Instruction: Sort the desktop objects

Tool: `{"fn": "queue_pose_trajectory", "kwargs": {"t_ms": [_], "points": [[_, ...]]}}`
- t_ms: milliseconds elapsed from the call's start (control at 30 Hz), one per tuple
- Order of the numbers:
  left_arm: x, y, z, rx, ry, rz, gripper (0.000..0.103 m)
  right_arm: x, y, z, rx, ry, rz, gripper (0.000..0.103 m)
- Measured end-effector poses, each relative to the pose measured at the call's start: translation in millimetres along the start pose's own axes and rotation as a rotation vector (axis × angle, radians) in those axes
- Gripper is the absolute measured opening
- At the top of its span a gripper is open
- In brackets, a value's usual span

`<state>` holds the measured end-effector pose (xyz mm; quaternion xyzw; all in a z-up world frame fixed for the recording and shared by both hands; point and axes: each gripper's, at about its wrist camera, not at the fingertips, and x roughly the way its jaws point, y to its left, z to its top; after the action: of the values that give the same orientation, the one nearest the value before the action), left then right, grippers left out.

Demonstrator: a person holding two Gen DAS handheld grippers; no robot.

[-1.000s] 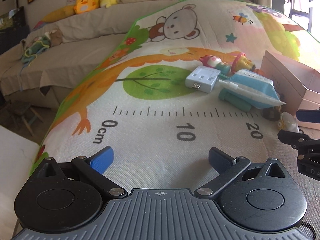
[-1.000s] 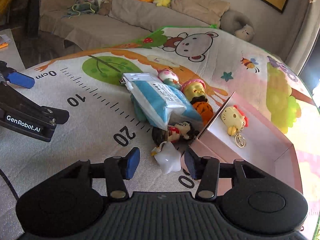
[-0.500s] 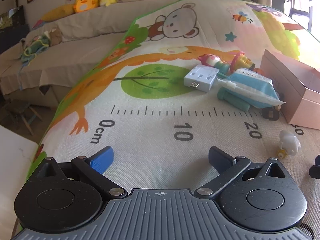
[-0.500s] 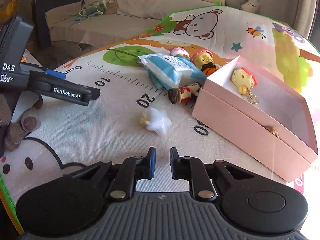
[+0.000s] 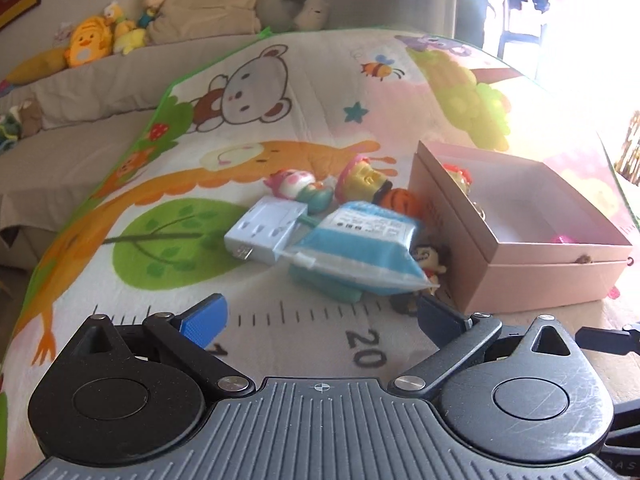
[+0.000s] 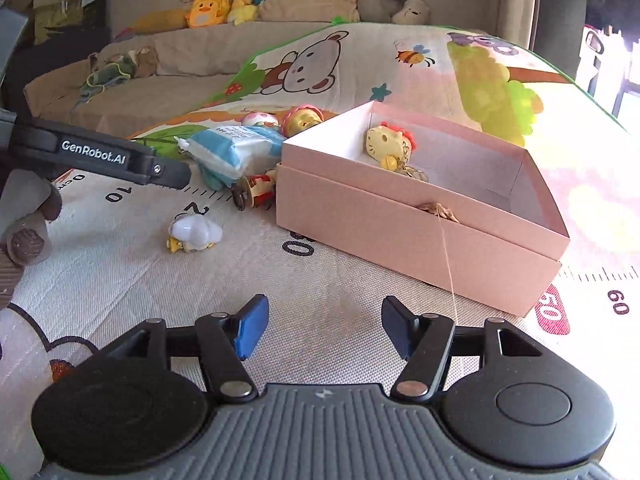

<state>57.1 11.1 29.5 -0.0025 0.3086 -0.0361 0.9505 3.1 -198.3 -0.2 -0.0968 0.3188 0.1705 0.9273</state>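
Note:
On the cartoon play mat lies a pile: a white charger block (image 5: pixel 266 236), a blue-and-white packet (image 5: pixel 360 252), a pink figurine (image 5: pixel 298 186), a yellow figurine (image 5: pixel 362 178) and a small doll (image 5: pixel 430 260). My left gripper (image 5: pixel 320 316) stands open just short of the pile, with nothing in it. An open pink box (image 6: pixel 400 232) holds a yellow cat keychain (image 6: pixel 386 146). A small white toy (image 6: pixel 194 234) lies loose on the mat left of the box. My right gripper (image 6: pixel 324 328) sits in front of the box; its jaws are opening with nothing between them.
A grey sofa with plush toys (image 6: pixel 208 10) and cushions runs behind the mat. A thin thread (image 6: pixel 446 248) hangs from the box's front rim to my right gripper's right finger. The left gripper's finger (image 6: pixel 160 170) reaches in from the left.
The right gripper left the white toy on the mat, pulled back, shut, and now stands apart in front of the box. The left gripper moved closer to the pile.

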Motion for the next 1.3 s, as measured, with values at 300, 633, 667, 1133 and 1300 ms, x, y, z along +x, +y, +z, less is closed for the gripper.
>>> {"fn": "queue_pose_trajectory", "kwargs": {"t_ms": [300,633,667,1133,1300], "points": [[28.4,32.4,20.2,-0.046,0.009,0.238,0.103,-3.6,-5.8,-2.6,0.055,-0.013,0.015,0.079],[6.8,-29.7,3.7,0.152,0.03,-0.141,0.064,-7.2,-8.6,-4.0,0.08,-0.043,0.022,0.079],[12.9,-34.8,3.0,0.172,0.039,-0.147,0.064,-7.6,-8.8,-4.1,0.083,-0.045,0.02,0.079],[27.1,-33.7,0.9,0.129,0.106,-0.196,0.033,-8.9,-8.9,-5.1,0.098,-0.047,0.002,0.079],[-21.6,-5.2,-22.9,0.081,0.09,-0.174,0.032,-10.2,-3.5,-3.9,0.058,-0.052,-0.002,0.079]]}}
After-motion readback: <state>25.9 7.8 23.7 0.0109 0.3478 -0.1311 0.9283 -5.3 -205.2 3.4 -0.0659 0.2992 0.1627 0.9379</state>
